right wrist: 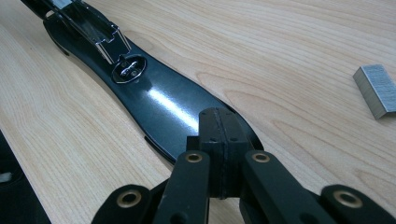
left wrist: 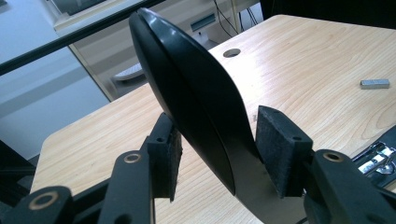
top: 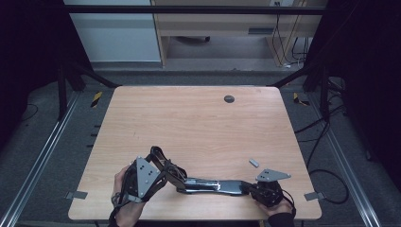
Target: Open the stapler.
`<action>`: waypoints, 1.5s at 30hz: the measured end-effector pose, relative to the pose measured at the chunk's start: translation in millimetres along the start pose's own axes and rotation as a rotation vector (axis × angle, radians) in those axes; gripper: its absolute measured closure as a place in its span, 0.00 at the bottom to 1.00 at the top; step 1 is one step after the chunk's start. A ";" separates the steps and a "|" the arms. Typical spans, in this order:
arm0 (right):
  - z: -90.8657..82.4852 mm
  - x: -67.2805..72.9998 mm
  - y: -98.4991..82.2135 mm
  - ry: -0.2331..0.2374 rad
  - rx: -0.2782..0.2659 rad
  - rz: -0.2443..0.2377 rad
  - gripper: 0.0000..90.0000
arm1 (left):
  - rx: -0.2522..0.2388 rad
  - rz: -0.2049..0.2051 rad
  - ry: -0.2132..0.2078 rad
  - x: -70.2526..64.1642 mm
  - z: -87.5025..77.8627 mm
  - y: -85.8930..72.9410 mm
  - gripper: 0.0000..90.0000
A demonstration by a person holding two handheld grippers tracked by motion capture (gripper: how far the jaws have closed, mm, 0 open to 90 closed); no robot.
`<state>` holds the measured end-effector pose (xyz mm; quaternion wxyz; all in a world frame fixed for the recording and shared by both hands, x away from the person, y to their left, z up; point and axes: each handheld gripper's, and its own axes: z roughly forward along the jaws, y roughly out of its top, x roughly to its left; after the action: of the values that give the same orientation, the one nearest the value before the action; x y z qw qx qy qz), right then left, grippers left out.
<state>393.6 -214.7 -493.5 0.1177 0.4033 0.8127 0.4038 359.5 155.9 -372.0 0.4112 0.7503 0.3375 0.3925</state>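
Light wooden table with rounded corners, bearing a glossy black stapler swung fully open near its front edge. The stapler's flat base lies on the wood; its curved black top arm rises between the spread pads of the left hand-held gripper, which do not press it. Right hand-held gripper: pads together, resting on the base's end. A small grey block of staples lies just beside the base.
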 end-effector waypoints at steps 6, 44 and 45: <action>0.6 -0.3 0.2 0.001 -0.002 0.002 1.00 | 0.008 -0.009 0.009 3.7 0.1 -4.1 0.55; -6.6 -1.4 5.1 -0.041 -0.045 0.024 0.80 | 0.043 -0.078 0.005 23.8 -2.3 -25.4 0.47; -7.0 -2.2 5.3 -0.042 -0.048 0.023 0.77 | 0.047 -0.075 0.011 23.8 -2.3 -25.5 0.46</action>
<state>394.4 -218.5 -485.3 0.1399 0.4179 0.7955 0.4159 363.9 187.4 -386.2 0.4060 0.7443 0.3767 0.3732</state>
